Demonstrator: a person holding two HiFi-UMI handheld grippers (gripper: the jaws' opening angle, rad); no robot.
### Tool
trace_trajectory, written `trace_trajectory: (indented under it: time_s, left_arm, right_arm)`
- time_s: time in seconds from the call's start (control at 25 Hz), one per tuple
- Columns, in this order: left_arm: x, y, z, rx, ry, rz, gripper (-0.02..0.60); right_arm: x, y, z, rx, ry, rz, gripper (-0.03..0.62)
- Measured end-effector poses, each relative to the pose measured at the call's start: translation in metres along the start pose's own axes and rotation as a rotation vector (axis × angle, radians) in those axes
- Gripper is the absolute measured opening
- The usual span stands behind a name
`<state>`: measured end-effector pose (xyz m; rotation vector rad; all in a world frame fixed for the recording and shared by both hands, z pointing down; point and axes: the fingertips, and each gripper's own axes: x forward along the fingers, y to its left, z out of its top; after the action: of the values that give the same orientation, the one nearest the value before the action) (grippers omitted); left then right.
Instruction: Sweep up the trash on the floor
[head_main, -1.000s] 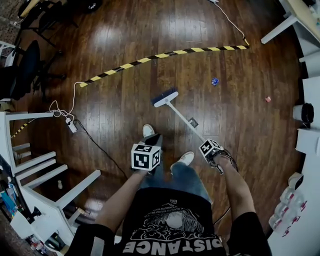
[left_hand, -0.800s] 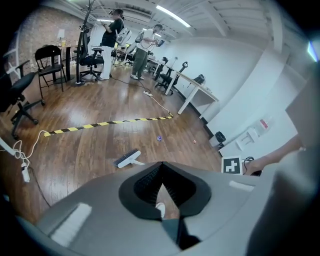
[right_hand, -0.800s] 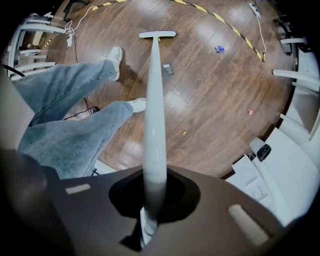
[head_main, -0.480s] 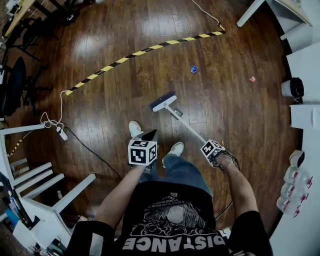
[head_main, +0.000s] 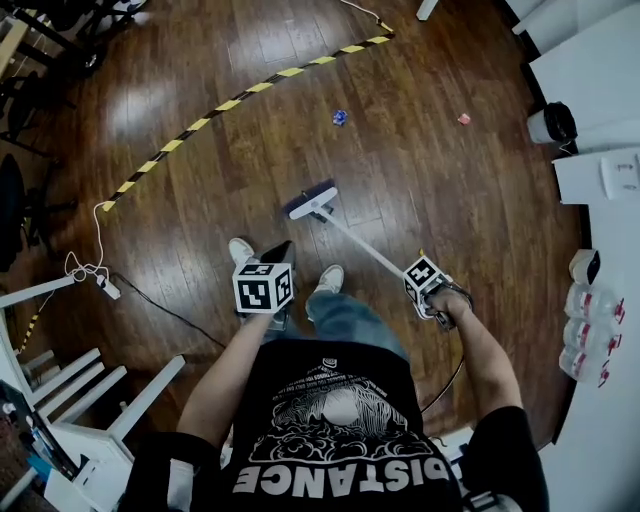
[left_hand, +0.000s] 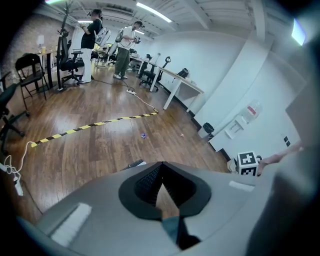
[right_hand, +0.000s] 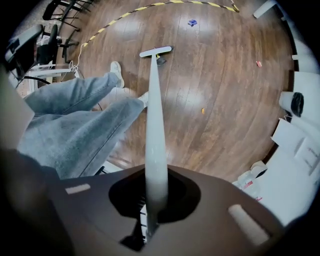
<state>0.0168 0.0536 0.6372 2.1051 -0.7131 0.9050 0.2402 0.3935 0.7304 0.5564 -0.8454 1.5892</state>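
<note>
My right gripper is shut on the white handle of a broom. The broom head rests on the wooden floor ahead of the person's shoes. A blue scrap lies beyond the head. A small red scrap lies further right. A tiny orange bit sits right of the handle. My left gripper hangs over the left shoe, its tips together, holding nothing.
A yellow-black strip crosses the floor beyond the trash. A black bin and white counters line the right side, with bottles below. A cable and power strip, white shelving and chairs stand left. People stand far off.
The person has stepped forward and turned, so the strip and scraps slid left and up in the head view. The broom head now lies nearer the blue scrap. Both grips are unchanged.
</note>
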Motion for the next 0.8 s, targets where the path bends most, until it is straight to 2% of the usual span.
trace_trajectory:
  time_s: [0.16, 0.48, 0.6, 0.72, 0.8]
  left_arm:
    - [0.000, -0.003, 0.002, 0.020, 0.009, 0.005, 0.005]
    - [-0.001, 0.011, 0.009, -0.001, 0.010, 0.046, 0.005]
    - [0.000, 0.010, 0.011, -0.001, 0.011, 0.049, 0.005]
    - [0.002, 0.003, 0.018, 0.013, 0.010, 0.042, 0.005]
    - [0.004, -0.003, 0.023, 0.022, 0.008, 0.035, 0.005]
  right_arm:
    - [-0.002, -0.003, -0.002, -0.010, -0.008, 0.000, 0.000]
    - [0.009, -0.006, 0.003, -0.014, -0.022, 0.026, 0.000]
    - [0.001, -0.001, 0.003, -0.042, -0.072, 0.036, 0.000]
    - [-0.020, 0.015, 0.011, -0.078, -0.168, 0.073, 0.000]
    - [-0.032, 0.017, 0.013, -0.074, -0.191, 0.040, 0.000]
